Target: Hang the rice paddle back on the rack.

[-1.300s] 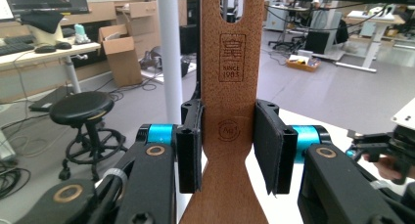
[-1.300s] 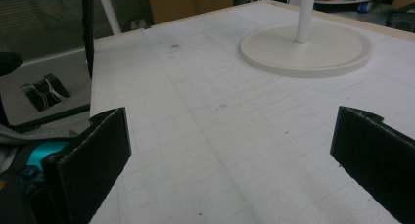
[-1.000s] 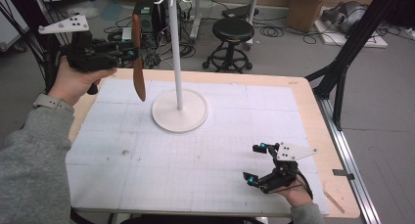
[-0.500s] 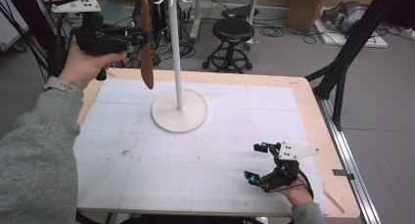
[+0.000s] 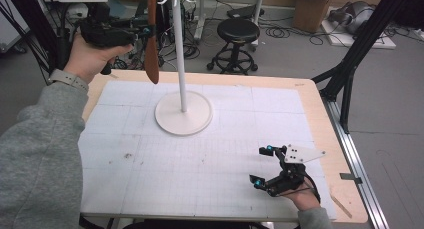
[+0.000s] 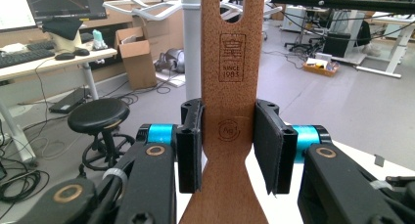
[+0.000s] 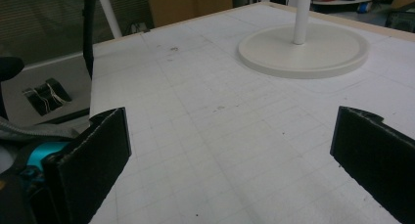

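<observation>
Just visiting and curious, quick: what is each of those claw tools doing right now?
Left gripper: closed on the brown wooden utensil, raised beside the white stand.
Right gripper: open, holding nothing.

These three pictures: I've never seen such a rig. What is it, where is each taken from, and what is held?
No robot here: a person holds a two-jaw hand tool in each hand. The high view looks down on the table. The left gripper, raised beside the white stand, is shut on a flat brown wooden utensil hanging upright. The left gripper view looks along its own jaws, clamped on the utensil's neck, with the slotted handle end above and the stand's pole behind. The right gripper sits low near the table's front edge, jaws open, holding nothing; its view shows the stand's round base.
</observation>
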The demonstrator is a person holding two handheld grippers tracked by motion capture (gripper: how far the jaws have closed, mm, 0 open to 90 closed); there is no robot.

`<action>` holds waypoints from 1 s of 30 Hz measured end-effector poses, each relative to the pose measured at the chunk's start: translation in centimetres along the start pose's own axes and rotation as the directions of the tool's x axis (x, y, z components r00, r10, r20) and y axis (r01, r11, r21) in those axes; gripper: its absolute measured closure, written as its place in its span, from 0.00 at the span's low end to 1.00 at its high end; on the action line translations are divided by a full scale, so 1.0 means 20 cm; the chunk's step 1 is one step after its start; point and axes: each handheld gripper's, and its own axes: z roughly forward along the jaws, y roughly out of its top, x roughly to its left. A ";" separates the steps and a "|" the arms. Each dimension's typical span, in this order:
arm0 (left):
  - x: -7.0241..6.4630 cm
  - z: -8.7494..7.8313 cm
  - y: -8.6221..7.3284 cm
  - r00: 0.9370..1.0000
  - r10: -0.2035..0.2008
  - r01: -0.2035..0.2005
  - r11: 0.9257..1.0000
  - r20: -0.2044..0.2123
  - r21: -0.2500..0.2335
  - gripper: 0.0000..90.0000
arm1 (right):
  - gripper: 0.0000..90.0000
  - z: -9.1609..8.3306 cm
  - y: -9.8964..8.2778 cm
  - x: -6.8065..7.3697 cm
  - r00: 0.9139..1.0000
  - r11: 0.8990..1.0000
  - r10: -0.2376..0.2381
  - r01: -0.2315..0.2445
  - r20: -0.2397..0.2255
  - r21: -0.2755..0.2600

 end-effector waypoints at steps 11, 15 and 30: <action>-0.01 0.04 0.00 0.999 0.006 -0.005 0.999 -0.036 0.034 0.72 | 0.00 0.00 0.00 0.00 1.000 1.000 -0.006 0.006 -0.001 -0.001; -0.01 0.05 0.00 0.999 -0.003 0.004 1.000 -0.045 0.027 0.72 | 0.00 0.00 0.00 0.00 1.000 1.000 -0.002 0.002 -0.001 -0.001; 0.01 0.08 -0.02 0.999 -0.024 0.024 0.999 -0.029 0.028 0.72 | 0.00 0.00 0.00 0.00 1.000 1.000 -0.002 0.002 -0.001 -0.001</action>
